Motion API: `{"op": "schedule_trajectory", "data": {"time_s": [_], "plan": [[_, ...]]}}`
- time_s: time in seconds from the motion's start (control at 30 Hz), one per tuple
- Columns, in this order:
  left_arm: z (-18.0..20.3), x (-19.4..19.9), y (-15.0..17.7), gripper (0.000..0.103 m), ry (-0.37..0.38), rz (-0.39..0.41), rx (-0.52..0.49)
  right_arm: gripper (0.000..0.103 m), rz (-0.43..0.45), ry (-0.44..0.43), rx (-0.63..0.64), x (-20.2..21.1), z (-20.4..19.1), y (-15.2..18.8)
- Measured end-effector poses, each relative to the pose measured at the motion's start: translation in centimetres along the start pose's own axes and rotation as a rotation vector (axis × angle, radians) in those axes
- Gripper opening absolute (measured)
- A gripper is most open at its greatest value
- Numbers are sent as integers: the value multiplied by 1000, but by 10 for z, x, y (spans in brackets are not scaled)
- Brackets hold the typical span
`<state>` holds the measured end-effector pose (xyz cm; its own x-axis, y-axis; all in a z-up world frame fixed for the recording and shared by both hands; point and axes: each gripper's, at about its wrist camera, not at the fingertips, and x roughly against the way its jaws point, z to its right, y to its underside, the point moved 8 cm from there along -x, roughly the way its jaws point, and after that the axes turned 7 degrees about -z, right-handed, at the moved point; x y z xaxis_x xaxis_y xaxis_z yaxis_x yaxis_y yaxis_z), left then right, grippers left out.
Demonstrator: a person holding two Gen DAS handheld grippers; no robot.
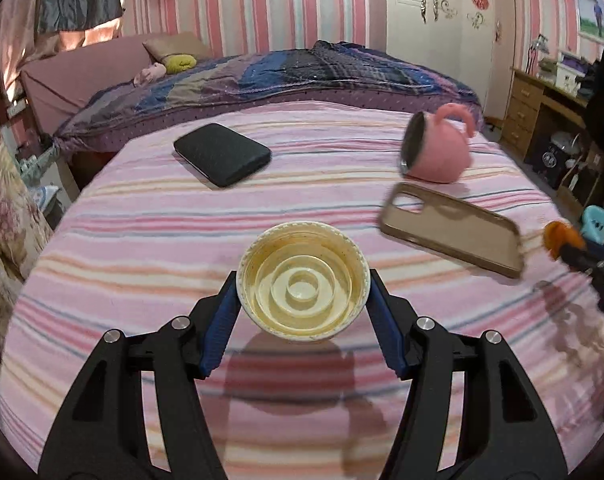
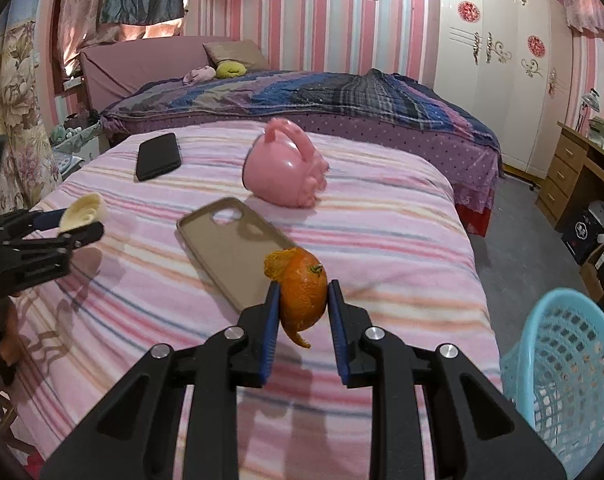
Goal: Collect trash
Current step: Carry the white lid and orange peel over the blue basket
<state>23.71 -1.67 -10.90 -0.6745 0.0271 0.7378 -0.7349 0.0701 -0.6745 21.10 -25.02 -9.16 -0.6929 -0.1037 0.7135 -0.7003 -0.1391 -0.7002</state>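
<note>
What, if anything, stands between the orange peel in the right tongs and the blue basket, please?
Nothing visible does. The right tongs hold the orange peel above the striped blanket, and the blue basket stands open to the lower right.

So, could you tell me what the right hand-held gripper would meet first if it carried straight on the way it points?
Probably the phone case, lying just ahead and slightly left of the right hand-held gripper, which is shut on the orange peel. The pink cup lies beyond. Depth is uncertain; it might pass above the case.
</note>
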Motion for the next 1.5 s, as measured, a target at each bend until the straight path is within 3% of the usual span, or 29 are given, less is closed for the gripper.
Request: {"op": "schedule_trajectory", "data": {"time_s": [0.37,0.7,1.0,1.2,1.5], "plan": [[32,17,16,60,20,12,13,24,-1,25,-47,18,33,32],[71,23,-1,60,59,41,-1,24,54,86,-106,42,81,38],[130,23,-17,60,102,64,-54,24,83,194,-163,76,154,42],[175,24,-27,60,170,80,-71,24,76,263,-210,99,204,52],[263,26,-27,60,264,108,-200,24,73,363,-274,126,261,79]]}}
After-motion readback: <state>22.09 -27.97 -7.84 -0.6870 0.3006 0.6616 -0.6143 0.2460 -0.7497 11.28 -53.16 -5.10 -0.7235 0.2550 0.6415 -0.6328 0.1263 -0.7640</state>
